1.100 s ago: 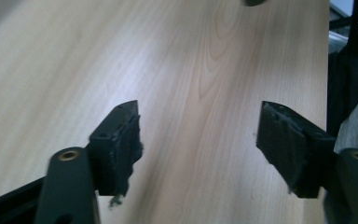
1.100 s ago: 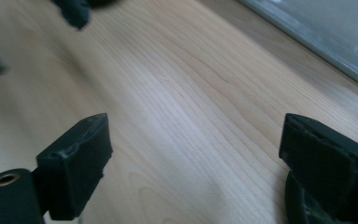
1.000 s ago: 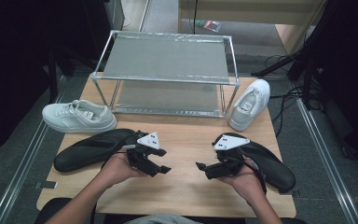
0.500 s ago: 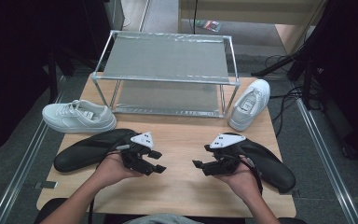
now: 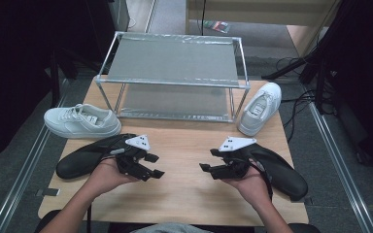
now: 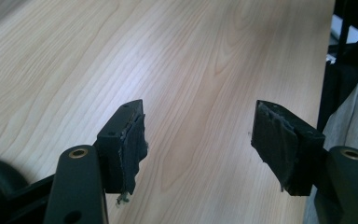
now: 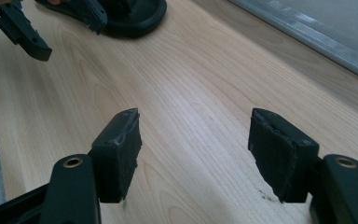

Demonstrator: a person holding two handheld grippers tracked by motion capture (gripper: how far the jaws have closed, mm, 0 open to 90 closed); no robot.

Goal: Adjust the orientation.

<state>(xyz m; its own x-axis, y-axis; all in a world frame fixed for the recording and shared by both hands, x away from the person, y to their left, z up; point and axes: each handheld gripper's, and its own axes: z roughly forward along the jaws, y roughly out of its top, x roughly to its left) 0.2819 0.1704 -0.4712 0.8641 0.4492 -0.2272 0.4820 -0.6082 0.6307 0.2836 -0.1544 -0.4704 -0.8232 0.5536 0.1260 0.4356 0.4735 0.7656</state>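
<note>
I hold my left gripper [image 5: 151,165] and my right gripper [image 5: 208,171] low over the near middle of the table [image 5: 184,194], tips turned toward each other, both with jaws wide apart and nothing between them; the left jaws have just been opening back to full width, over bare wood, as the left gripper view shows [image 6: 196,140]. The things nearest my hands are two black shoes: the left black shoe [image 5: 85,158] lies just beside my left hand, toe toward the left edge, and the right black shoe [image 5: 284,170] lies beside my right hand, running toward the near right corner. I judge them light but long, with a stiff sole and a softer upper; the smooth dark surface looks likely to slip, so I would take each by the rim of the opening or across the heel, where the jaws can bite a thin wall instead of a rounded toe. Two white sneakers wait farther off, one [image 5: 81,121] at the far left and one [image 5: 260,108] at the far right leaning by the rack's leg. The metal shoe rack [image 5: 175,82] stands at the far middle with two mesh shelves, both bare. The tabletop is pale smooth wood, flat and dry. Around it are a grey floor, dark furniture and loose cables [image 5: 301,97] at the right.
</note>
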